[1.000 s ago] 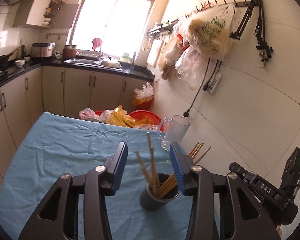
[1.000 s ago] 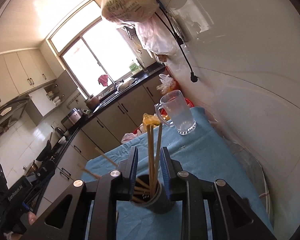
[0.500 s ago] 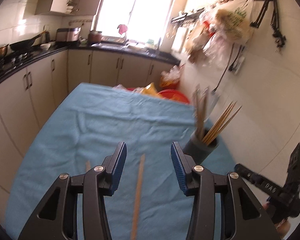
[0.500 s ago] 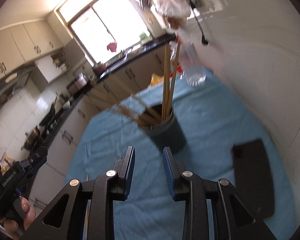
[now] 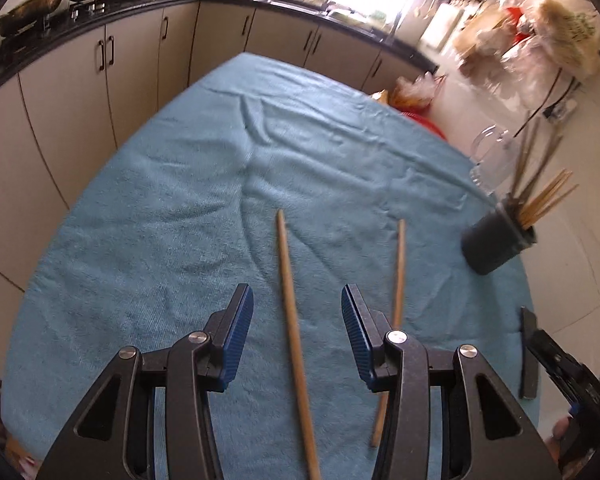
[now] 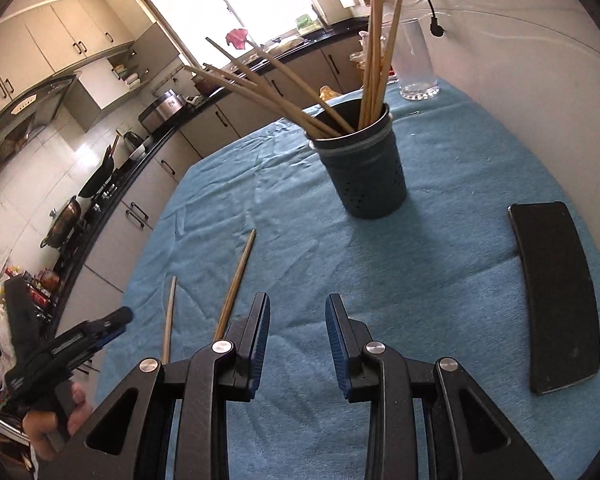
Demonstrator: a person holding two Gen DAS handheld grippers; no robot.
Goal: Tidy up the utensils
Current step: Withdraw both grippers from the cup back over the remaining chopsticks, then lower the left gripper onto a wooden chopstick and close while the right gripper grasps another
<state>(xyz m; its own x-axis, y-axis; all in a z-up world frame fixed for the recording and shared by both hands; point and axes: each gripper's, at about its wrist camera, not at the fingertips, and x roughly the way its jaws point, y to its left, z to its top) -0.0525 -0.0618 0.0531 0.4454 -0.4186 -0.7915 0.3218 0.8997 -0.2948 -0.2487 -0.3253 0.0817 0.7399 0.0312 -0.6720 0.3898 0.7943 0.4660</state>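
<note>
Left wrist view looks down on a desk under a blue cloth point(image 5: 172, 208). The left tool point(image 5: 297, 312) hangs over it with its jaws apart, nothing pressed between the blue pads. A long chopstick point(image 5: 294, 332) lies on the cloth, running from the gap between the jaws toward 12 o'clock. A second chopstick point(image 5: 398, 264) lies just beside it at 3 o'clock, its lower part hidden behind the right finger. A dark holder point(image 5: 496, 246) full of chopsticks stands at 2 o'clock, near the desk's edge, with a glass mug point(image 5: 490, 160) behind it.

Right wrist view shows the right tool point(image 6: 297, 320) also with jaws apart and empty; the gap is narrower. Both loose chopsticks lie at 10 o'clock of it, the nearer one point(image 6: 236, 280) passing behind its left finger. At 12 o'clock the holder point(image 6: 364, 164) stands upright. A flat black slab point(image 6: 556, 292) lies at 3 o'clock. A hand point(image 6: 56, 420) grips the other tool's handle at 8 o'clock.
</note>
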